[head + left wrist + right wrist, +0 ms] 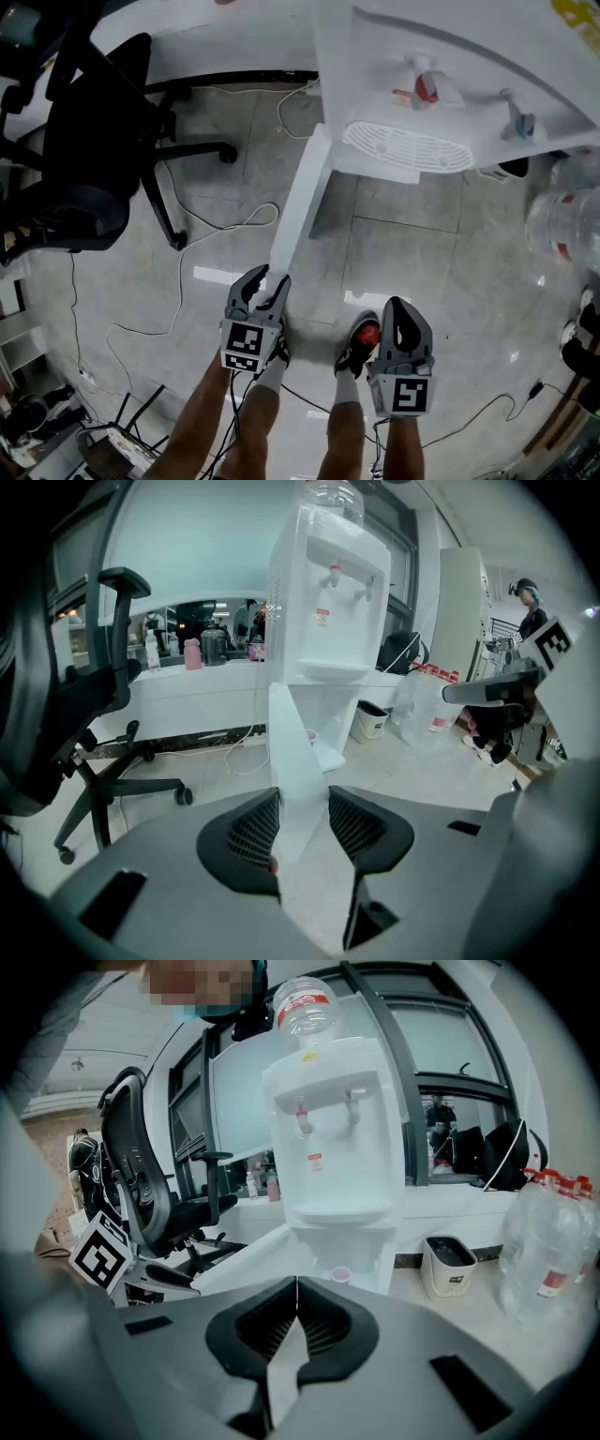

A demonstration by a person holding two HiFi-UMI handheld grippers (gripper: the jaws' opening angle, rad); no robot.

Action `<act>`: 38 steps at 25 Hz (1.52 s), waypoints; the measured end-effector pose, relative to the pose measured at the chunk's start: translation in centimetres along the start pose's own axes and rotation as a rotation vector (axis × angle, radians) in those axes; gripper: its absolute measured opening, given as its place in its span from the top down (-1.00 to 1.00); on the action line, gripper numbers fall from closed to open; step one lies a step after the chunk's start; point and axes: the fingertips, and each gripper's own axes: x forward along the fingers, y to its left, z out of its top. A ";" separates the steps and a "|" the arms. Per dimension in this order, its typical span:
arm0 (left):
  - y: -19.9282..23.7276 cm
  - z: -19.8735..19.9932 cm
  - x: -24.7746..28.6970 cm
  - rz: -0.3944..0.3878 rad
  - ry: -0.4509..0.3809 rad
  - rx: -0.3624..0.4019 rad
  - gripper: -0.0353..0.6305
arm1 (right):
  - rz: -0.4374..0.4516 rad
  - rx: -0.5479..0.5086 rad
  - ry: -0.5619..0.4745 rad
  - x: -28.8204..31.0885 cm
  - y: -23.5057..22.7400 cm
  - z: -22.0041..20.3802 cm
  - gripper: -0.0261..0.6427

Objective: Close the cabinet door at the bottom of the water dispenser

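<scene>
Head view, water dispenser (441,84): stands at the far right of the floor (422,253), taps facing the person.
Head view, cabinet door (300,202): open, swung out from the dispenser's base toward the person's feet.
Head view, left gripper (270,281): jaws straddle the cabinet door's free end.
Head view, right gripper (398,305): just beside the person's shoe (359,345), apart from the cabinet door.
Left gripper view, jaws: fairly wide, both pads against the faces of the cabinet door (291,742), its edge upright between them.
Left gripper view, office chair (84,696): left of the water dispenser (328,602), well apart from it.
Right gripper view, jaws: tips closed together, nothing between them.
Right gripper view, cabinet door (248,1269): slants from the base of the water dispenser (333,1147) toward the lower left.
Right gripper view, bin (448,1265): on the floor, near the water dispenser's right side.
</scene>
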 end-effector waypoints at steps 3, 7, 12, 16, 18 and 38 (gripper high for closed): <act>-1.0 0.1 0.5 -0.026 0.006 0.011 0.34 | -0.012 0.008 -0.004 -0.2 -0.7 -0.1 0.87; -2.3 0.3 1.1 -0.063 0.017 0.029 0.31 | -0.026 0.018 -0.005 -0.5 -1.6 -0.2 0.87; -3.9 0.6 1.6 -0.091 0.018 0.030 0.28 | -0.046 0.037 -0.005 -0.8 -2.8 -0.4 0.87; -5.4 1.0 2.3 -0.121 0.017 0.030 0.25 | -0.059 0.041 -0.010 -1.2 -3.7 -0.6 0.87; -6.1 1.2 2.6 -0.131 0.018 0.030 0.24 | -0.066 0.045 -0.006 -1.4 -4.2 -0.8 0.87; -13.1 3.6 5.8 -0.175 0.033 0.087 0.35 | -0.134 0.096 -0.019 -4.3 -8.8 -1.8 0.87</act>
